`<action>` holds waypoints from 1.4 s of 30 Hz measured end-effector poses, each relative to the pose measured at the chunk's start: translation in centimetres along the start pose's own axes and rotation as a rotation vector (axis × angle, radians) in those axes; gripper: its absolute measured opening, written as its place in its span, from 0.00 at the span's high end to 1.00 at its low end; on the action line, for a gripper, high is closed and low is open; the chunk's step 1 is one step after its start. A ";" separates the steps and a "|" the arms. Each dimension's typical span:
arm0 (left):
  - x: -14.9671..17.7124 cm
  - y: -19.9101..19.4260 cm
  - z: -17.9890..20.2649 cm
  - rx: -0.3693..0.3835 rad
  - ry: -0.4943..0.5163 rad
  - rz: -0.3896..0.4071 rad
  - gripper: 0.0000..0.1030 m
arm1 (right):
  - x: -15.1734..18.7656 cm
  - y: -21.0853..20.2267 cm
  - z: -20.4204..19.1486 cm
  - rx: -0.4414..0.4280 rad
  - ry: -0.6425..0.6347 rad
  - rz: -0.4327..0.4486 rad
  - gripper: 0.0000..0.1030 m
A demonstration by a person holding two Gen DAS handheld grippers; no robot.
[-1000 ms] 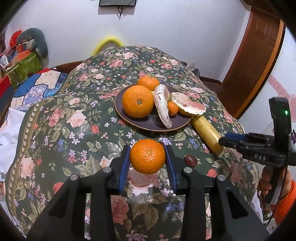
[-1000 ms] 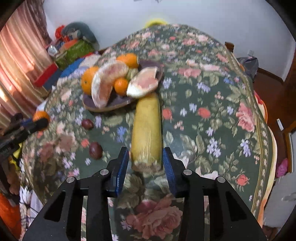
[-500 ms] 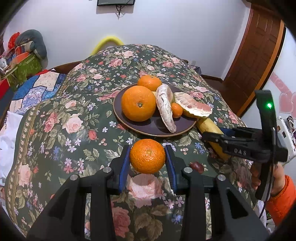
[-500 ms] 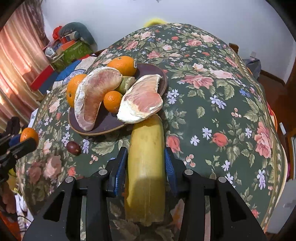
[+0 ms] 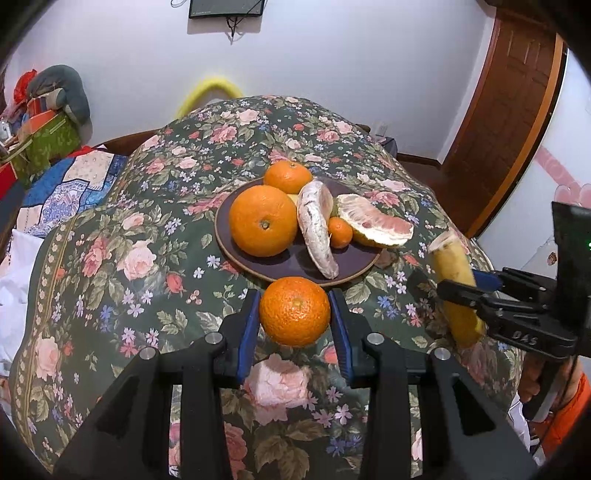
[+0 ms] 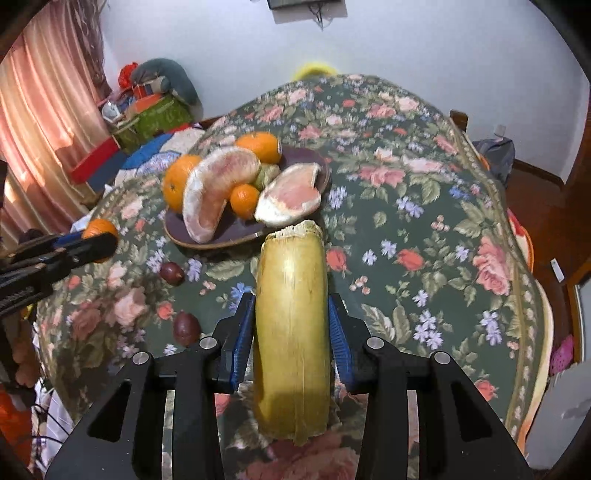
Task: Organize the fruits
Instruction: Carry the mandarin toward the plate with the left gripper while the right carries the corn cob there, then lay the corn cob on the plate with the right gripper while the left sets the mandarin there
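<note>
The right claw (image 6: 291, 325), clamped on the yellow stalk (image 6: 291, 332), is now holding it lifted off the tabletop (image 6: 424, 229), nearer the plate (image 6: 221, 236). The left claw (image 5: 294, 325) is gripping an orange (image 5: 294, 311) between its pads, just before the plate's rim

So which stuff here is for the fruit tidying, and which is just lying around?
For the job: orange in left claw; yellow stalk piece in right claw; plate of fruit; two dark fruits on the cloth.

Lying about: green box, curtain, wall screen.
</note>
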State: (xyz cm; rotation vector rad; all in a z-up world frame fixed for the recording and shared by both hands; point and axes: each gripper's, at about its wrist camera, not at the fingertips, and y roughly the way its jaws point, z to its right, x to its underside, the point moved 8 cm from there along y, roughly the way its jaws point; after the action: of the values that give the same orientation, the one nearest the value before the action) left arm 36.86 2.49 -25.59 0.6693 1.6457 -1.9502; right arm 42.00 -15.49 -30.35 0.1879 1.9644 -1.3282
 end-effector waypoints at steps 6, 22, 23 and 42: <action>-1.3 0.5 0.2 -0.002 0.003 0.015 0.64 | -2.3 -0.9 -0.5 -0.016 0.000 0.060 0.66; -3.1 6.0 -0.7 -0.014 0.015 -0.044 0.64 | -7.5 3.0 -3.0 -0.074 -0.016 0.106 0.66; -3.0 6.4 -0.8 -0.014 0.014 -0.050 0.64 | -7.8 3.3 -3.2 -0.078 -0.020 0.105 0.66; -2.7 7.4 -1.1 -0.032 0.023 -0.037 0.64 | -9.1 6.9 -4.5 -0.087 -0.038 0.054 0.66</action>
State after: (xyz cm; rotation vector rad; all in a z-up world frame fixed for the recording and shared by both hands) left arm 43.79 2.65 -29.43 0.6551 1.7111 -1.9442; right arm 49.67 -6.08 -28.71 0.1715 1.9668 -1.2014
